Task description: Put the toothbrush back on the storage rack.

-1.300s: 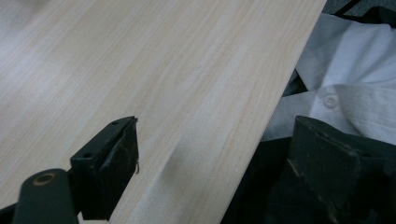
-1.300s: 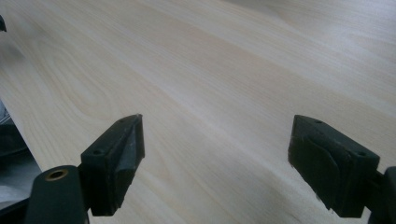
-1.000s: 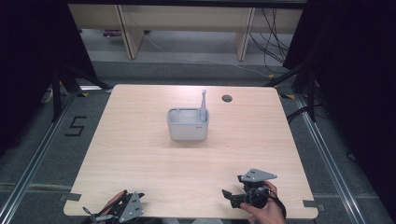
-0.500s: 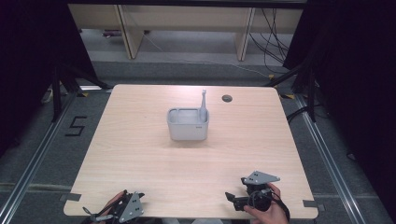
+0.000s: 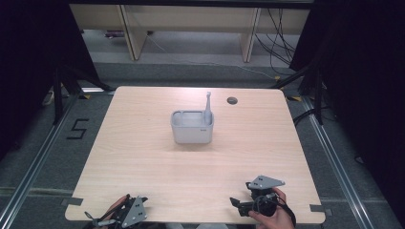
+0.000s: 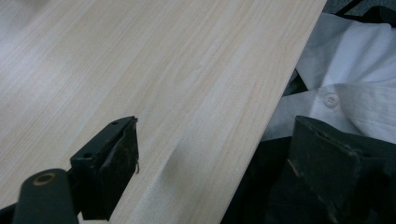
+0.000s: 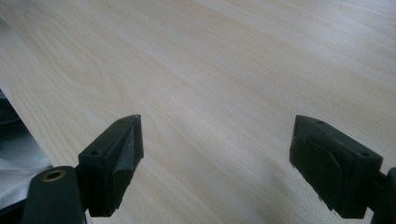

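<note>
Jaws of both grippers stood wide apart, holding nothing: left gripper (image 5: 125,217) and right gripper (image 5: 253,200) sat at the table (image 5: 143,157) near edge, well apart from the bin (image 5: 192,129).

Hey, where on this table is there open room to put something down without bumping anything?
Most of the table is bare. The widest free patch runs between the grey tub and the near edge, bordered by the left tool and right tool. Both side strips beside the tub are open too. It is tightest behind the tub, near the brush and the round hole.
</note>
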The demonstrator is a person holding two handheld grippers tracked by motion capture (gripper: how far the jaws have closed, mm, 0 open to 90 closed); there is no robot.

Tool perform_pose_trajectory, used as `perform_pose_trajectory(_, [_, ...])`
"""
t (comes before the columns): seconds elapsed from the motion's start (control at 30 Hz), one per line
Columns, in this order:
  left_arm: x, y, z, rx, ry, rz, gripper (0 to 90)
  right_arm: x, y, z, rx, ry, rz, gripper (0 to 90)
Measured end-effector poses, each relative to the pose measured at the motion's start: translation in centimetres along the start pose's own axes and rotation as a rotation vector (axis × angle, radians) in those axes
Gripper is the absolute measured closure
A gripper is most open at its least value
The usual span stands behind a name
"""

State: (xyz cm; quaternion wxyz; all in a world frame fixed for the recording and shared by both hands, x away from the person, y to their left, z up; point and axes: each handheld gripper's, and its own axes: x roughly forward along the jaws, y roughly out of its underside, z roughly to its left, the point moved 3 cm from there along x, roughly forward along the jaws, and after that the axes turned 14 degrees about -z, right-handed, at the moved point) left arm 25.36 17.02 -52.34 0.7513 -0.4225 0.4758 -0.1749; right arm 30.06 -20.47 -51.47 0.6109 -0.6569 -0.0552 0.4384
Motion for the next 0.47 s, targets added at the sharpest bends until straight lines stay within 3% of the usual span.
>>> perform_pose_trajectory(0.23, [0.01, 0.01, -0.01, 0.001, 0.002, 0.001, 15.2, 0.06, -0.08, -0.21, -0.032, -0.006, -0.004, 18.3])
perform_pose_trajectory(0.27, [0.01, 0.01, -0.01, 0.001, 0.001, 0.001, 15.2, 0.03, -0.03, 0.0, -0.001, -0.007, 0.007, 18.3])
perform_pose_trajectory(0.47, [0.0, 0.0, 0.0, 0.0, 0.0, 0.0, 15.2, 0.05, -0.03, -0.07, -0.01, -0.003, 0.009, 18.3])
